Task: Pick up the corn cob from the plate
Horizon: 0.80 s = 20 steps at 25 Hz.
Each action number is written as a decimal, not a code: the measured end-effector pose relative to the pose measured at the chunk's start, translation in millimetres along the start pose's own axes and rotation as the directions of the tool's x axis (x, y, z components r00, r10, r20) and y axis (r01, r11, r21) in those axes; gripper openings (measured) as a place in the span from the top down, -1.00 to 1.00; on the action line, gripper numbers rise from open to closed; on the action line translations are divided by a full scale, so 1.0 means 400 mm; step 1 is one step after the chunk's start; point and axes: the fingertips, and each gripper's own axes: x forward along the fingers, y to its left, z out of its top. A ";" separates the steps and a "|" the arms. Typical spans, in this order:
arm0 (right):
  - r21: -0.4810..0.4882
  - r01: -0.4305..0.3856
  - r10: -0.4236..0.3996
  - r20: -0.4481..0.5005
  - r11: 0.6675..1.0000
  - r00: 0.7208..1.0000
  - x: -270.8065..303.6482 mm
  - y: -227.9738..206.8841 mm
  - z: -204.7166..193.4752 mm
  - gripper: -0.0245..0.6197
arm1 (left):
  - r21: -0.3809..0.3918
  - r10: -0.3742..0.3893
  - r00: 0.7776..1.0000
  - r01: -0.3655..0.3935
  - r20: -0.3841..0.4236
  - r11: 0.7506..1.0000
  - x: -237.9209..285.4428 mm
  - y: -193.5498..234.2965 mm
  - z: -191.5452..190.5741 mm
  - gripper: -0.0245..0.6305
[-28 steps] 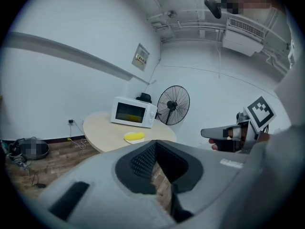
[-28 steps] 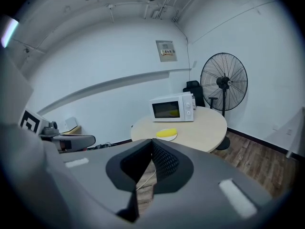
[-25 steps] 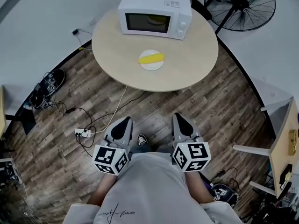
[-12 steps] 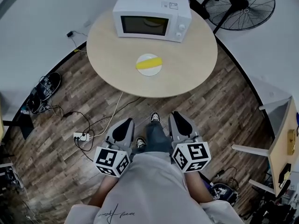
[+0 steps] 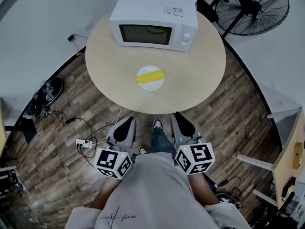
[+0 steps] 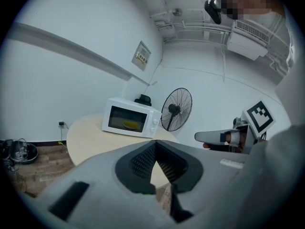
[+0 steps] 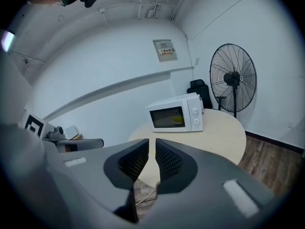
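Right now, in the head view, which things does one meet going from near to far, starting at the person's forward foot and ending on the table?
Person's dark forward shoe → near edge of the round beige wooden table → white round plate bearing the yellow corn cob → white microwave oven.

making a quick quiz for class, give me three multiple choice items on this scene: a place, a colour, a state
1. Where is the plate?
A. on the table, before the microwave
B. on a shelf
C. atop the microwave
2. What colour is the corn cob?
A. green
B. yellow
C. red
3. How is the microwave door?
A. wide open
B. taken off
C. closed
1 A: it lies on the tabletop in front of the microwave. 2 B: the cob across the white plate is yellow. 3 C: the door sits flush with the front.
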 end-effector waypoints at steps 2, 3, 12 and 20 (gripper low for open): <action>0.002 -0.011 0.011 0.001 1.000 1.000 0.029 -0.026 0.020 0.77 | 0.009 0.004 1.000 -0.004 -0.002 1.000 0.038 0.004 0.020 0.95; 0.001 -0.017 0.017 0.002 1.000 1.000 0.043 -0.038 0.031 0.77 | 0.015 0.008 1.000 -0.008 -0.001 1.000 0.056 0.006 0.031 0.95; -0.020 -0.106 0.105 -0.023 0.994 0.994 0.171 -0.134 0.090 0.76 | 0.028 0.086 0.996 -0.086 0.005 0.996 0.175 0.034 0.088 0.95; -0.074 -0.223 0.218 -0.067 0.972 0.974 0.265 -0.167 0.106 0.75 | 0.014 0.171 0.985 -0.171 0.015 0.985 0.227 0.057 0.095 0.95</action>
